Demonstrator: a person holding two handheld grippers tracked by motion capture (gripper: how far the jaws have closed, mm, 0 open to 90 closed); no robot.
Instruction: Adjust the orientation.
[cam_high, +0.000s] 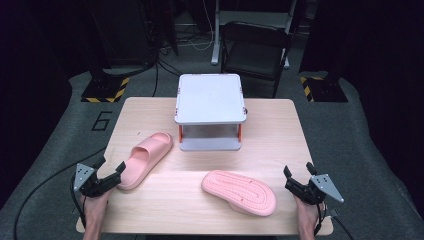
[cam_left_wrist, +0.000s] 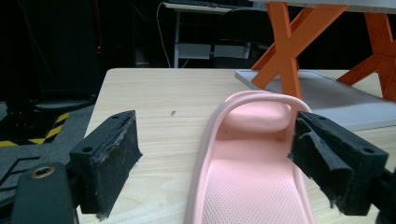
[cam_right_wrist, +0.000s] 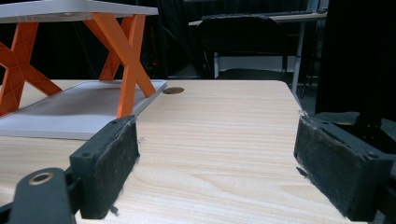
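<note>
Forearms come in from the bottom edge of the high view, one at each near corner of the wooden counter (cam_high: 200, 220). The left hand (cam_high: 95, 205) holds the left tool (cam_high: 111, 170) low over the counter, pointing forward and a little to the right, with its jaws spread apart. Just ahead of this tool lies an upright pink slipper (cam_high: 145, 157), its heel end near the jaws. The right hand (cam_high: 306, 212) holds the right tool (cam_high: 296, 175) at the other corner, jaws also apart and holding nothing. To the left of the right tool lies a second pink slipper (cam_high: 239, 191), turned sole up, apart from it. Farther ahead, between both tools, stands a grey rack with orange legs (cam_high: 210, 112).

From the left gripper view, the left tool (cam_left_wrist: 215, 158) stands wide open, and the upright slipper (cam_left_wrist: 252, 163) lies between its two black jaws without touching either. The rack (cam_left_wrist: 289, 56) rises behind it on the right.

From the right gripper view, the right tool (cam_right_wrist: 217, 172) is open over bare counter (cam_right_wrist: 219, 140); the rack (cam_right_wrist: 84, 74) stands ahead on the left.
</note>
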